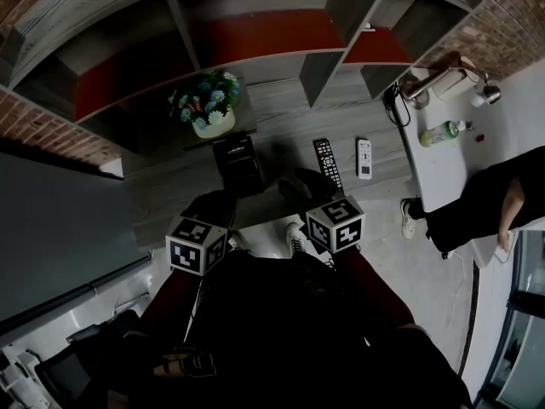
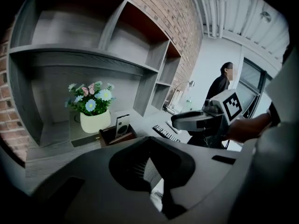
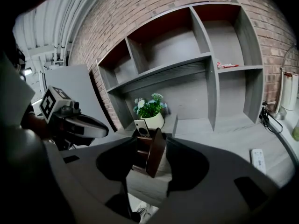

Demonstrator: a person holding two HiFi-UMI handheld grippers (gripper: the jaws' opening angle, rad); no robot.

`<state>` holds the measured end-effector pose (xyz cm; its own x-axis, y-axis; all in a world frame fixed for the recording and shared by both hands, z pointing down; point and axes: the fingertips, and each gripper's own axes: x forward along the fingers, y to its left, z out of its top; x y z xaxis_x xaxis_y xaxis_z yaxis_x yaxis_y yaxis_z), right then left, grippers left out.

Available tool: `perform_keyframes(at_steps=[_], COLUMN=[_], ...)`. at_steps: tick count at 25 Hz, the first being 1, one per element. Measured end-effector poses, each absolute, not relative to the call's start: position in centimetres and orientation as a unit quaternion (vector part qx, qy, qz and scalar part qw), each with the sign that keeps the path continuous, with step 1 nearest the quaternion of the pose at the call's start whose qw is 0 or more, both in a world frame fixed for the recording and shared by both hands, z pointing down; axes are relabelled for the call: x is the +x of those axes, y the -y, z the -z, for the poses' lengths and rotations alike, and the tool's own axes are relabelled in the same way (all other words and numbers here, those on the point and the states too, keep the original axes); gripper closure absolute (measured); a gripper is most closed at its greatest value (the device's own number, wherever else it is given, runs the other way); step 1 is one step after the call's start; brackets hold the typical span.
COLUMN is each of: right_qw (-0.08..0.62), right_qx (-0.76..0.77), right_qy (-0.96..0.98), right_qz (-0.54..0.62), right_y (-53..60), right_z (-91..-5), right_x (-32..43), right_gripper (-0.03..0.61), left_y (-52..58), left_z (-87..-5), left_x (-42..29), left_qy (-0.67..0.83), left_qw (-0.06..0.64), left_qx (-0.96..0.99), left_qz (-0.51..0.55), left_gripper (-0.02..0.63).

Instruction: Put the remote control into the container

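A black remote (image 1: 326, 162) and a white remote (image 1: 364, 158) lie side by side on the grey desk (image 1: 281, 135). To their left stands a dark brown container (image 1: 238, 164), and a pale remote (image 2: 122, 125) stands upright in it. My right gripper (image 1: 305, 181) hovers just short of the black remote. It is open, with nothing between its fingers. In the right gripper view the container (image 3: 152, 155) shows through the gap between the jaws, further off. My left gripper (image 1: 211, 204) hangs in front of the container with its tips together and holds nothing.
A white pot of flowers (image 1: 211, 109) stands behind the container, under grey shelving (image 1: 324, 58). At the right, a white table (image 1: 477, 143) carries a green bottle (image 1: 439, 132), and a person in dark clothes (image 1: 490, 203) sits at it. Brick wall lies behind the shelving.
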<state>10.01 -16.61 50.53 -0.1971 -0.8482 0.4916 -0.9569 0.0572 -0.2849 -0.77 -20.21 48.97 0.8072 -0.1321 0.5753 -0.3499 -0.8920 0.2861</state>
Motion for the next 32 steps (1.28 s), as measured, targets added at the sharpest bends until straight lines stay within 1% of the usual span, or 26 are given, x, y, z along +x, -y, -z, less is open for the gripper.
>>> perform_keyframes(at_steps=[3, 9, 12, 15, 19, 27, 32], right_qw=[0.084, 0.085, 0.091, 0.107, 0.129, 0.194, 0.241], right_qx=[0.638, 0.651, 0.648, 0.65, 0.659, 0.668, 0.654], right_qy=[0.703, 0.687, 0.69, 0.687, 0.671, 0.616, 0.599], right_qz=[-0.303, -0.311, -0.309, -0.308, -0.313, -0.368, -0.394], right_y=[14.3, 12.6, 12.4, 12.1, 12.2, 15.0, 17.7], right_z=[-51.5, -52.5, -52.5, -53.2, -55.0, -63.6, -66.9], right_x=[11.7, 14.2, 15.0, 16.2, 19.0, 25.7, 28.2], right_gripper=[0.383, 0.383, 0.383, 0.383, 0.383, 0.383, 0.382], left_y=[19.6, 18.8, 18.5, 18.4, 18.6, 19.6, 20.1], left_z=[-49.2, -49.1, -48.9, -49.2, -49.8, -49.7, -49.2], left_x=[-0.1, 1.3, 2.0, 2.5, 2.3, 0.7, 0.0], left_qy=[0.122, 0.114, 0.117, 0.128, 0.158, 0.216, 0.249], left_qw=[0.207, 0.176, 0.179, 0.185, 0.172, 0.179, 0.193], left_qx=[0.928, 0.932, 0.932, 0.929, 0.923, 0.909, 0.899], left_qz=[-0.284, -0.295, -0.294, -0.293, -0.305, -0.308, -0.304], left_gripper=[0.607, 0.607, 0.607, 0.607, 0.607, 0.607, 0.607])
